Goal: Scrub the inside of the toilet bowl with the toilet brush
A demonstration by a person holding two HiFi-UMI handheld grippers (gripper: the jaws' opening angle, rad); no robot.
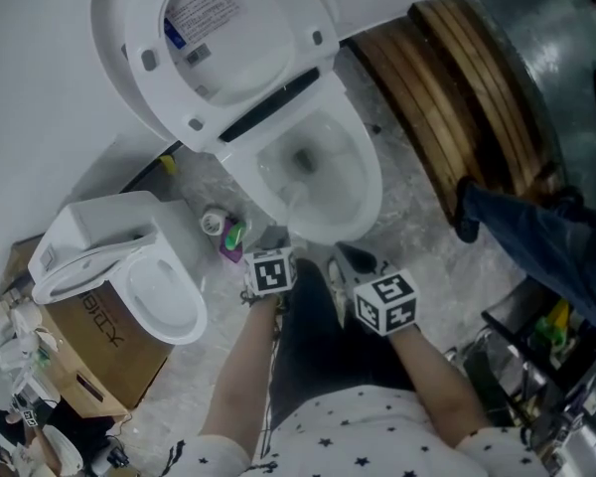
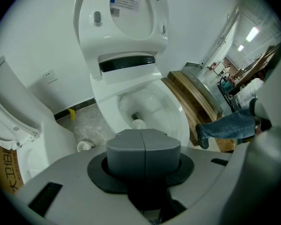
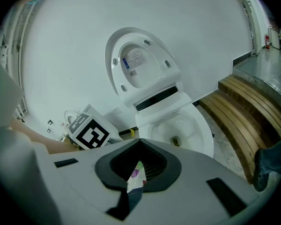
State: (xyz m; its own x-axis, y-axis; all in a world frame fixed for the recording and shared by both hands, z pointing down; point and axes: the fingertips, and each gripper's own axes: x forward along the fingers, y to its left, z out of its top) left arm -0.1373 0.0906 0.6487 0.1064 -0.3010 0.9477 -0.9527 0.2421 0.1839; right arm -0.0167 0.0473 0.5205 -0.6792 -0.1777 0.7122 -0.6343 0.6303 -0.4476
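- Nearest me, the person's two forearms reach forward, a gripper in each hand.
- The left gripper (image 2: 144, 146) is clenched: its grey pads meet along one seam with nothing between them.
- The right gripper (image 3: 139, 163) is released, its jaws spread and empty.
- On the floor just left of the left gripper lies a small purple-and-green item (image 1: 233, 238); I cannot tell what it is.
- The toilet bowl (image 1: 363, 182) sits straight ahead of both grippers, just beyond their tips. It is white and glossy, with a dark drain hole (image 1: 301, 157) at the bottom.
- A pale rounded lump (image 2: 138, 123) lies just in front of that hole, well clear of both grippers; I cannot tell what it is.
- The lid (image 1: 219, 28) stands raised against the far wall, with a printed label on its underside.
- A second toilet (image 1: 164, 301) sits on a cardboard box (image 1: 99, 336) to the left, and wooden planks (image 1: 457, 87) lie to the right.
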